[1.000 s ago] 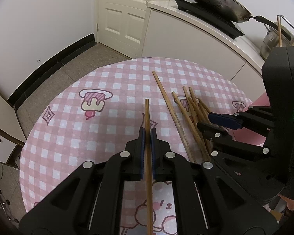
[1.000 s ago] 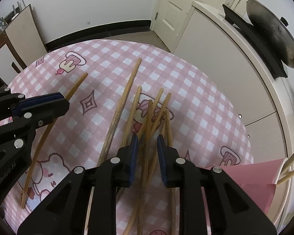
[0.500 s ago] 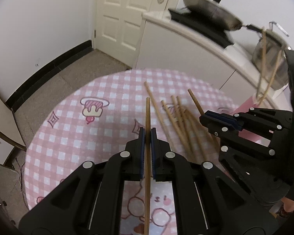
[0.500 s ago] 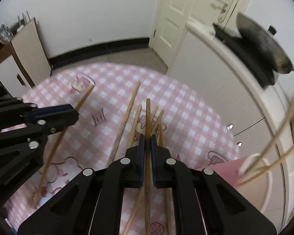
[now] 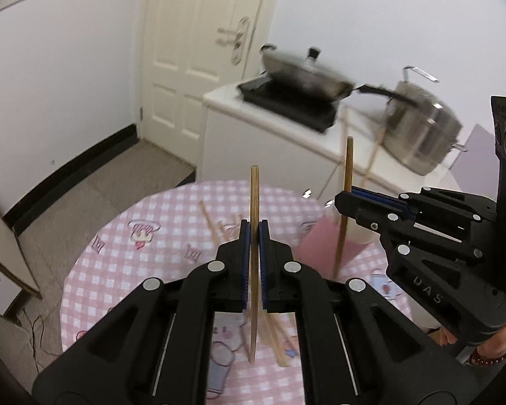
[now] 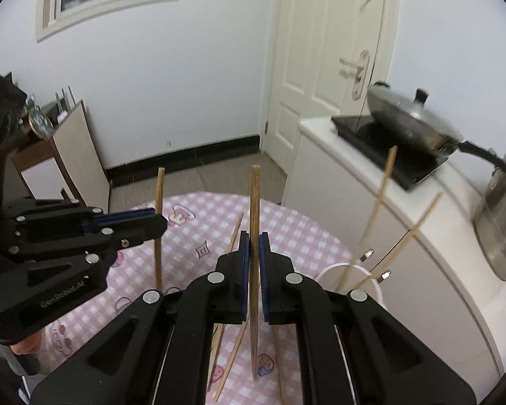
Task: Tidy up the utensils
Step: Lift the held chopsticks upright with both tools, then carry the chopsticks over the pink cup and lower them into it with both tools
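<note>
My left gripper (image 5: 254, 227) is shut on a wooden chopstick (image 5: 254, 195) that stands almost upright, lifted above the pink checked table (image 5: 158, 236). To its right, my right gripper (image 5: 342, 204) is shut on a second chopstick (image 5: 347, 168). In the right wrist view, the right gripper (image 6: 254, 238) clamps its chopstick (image 6: 254, 199), and the left gripper (image 6: 160, 224) holds its own chopstick (image 6: 159, 185) on the left. A white holder cup (image 6: 334, 267) with a pink side (image 5: 320, 246) has two chopsticks (image 6: 384, 182) leaning in it. Several loose chopsticks (image 6: 234, 236) lie on the cloth.
A white counter (image 6: 421, 236) behind the table carries a black hob with a lidded wok (image 5: 303, 71) and a steel pot (image 5: 421, 135). A door (image 5: 192, 50) is in the corner. A board (image 6: 77, 148) leans on the left. A hand with a bead bracelet (image 5: 489, 354) grips the right tool.
The right gripper has shut on a chopstick from the pile. Both grippers have risen off the table with their chopsticks, and both views now look higher into the room.
</note>
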The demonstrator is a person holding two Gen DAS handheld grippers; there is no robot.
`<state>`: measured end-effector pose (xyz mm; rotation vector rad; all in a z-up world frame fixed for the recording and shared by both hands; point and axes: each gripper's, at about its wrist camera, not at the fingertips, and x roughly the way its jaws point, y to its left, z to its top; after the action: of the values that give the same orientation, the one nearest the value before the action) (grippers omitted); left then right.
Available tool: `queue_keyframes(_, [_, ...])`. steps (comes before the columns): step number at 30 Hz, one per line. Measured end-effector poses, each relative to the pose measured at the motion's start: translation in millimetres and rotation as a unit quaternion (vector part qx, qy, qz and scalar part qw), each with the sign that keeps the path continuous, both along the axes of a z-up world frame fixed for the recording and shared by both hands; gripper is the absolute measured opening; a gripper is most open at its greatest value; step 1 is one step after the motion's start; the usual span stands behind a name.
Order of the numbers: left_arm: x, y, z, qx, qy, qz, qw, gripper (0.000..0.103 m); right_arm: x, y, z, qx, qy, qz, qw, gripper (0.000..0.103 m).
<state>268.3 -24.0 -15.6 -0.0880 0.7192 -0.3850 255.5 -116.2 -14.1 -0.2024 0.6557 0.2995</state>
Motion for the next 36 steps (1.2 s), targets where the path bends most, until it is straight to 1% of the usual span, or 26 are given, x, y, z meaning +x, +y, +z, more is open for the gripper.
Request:
queue_keyframes(6, [-23,-20,36,-0.02,-0.049,-0.022,0.9983,0.005,-34,-18,47,0.019,-0.053,-0.002,0.998,0.004])
queue_keyframes(11, [-33,-43,68,-0.031,-0.098,-0.033,0.9941,0.005,-43,-40,77,0.02,-0.096,-0.022,0.995,0.004])
queue_keyframes(13, [-32,-54,76,-0.038,-0.111,-0.038,0.9924,0.005,-42,-49,82,0.019,-0.109,-0.034,0.993,0.004])
queue_keyframes(17, [-21,-71,85,-0.052,-0.129,-0.04,0.9895,0.005,-35,-66,84,0.031,-0.126,-0.051,0.99,0.004])
queue_keyframes(20, [-10,-80,90,-0.066,-0.142,-0.037,0.9869,0.005,-29,-80,86,0.051,-0.137,-0.063,0.987,0.004])
queue_keyframes(24, [-2,-89,96,-0.081,-0.16,-0.035,0.9831,0.005,-25,-90,91,0.066,-0.152,-0.074,0.983,0.004])
queue_keyframes(26, [2,-94,98,-0.083,-0.173,-0.032,0.9809,0.005,-21,-93,90,0.069,-0.154,-0.077,0.983,0.004])
queue_keyframes(28, [5,-97,95,-0.084,-0.179,-0.032,0.9798,0.005,-16,-97,86,0.07,-0.154,-0.079,0.982,0.004])
queue_keyframes(32, [15,-106,81,-0.079,-0.179,-0.031,0.9801,0.005,-6,-102,71,0.073,-0.141,-0.085,0.984,0.004])
queue_keyframes(36, [23,-115,61,-0.063,-0.177,-0.034,0.9815,0.005,1,-108,55,0.079,-0.124,-0.091,0.985,0.004])
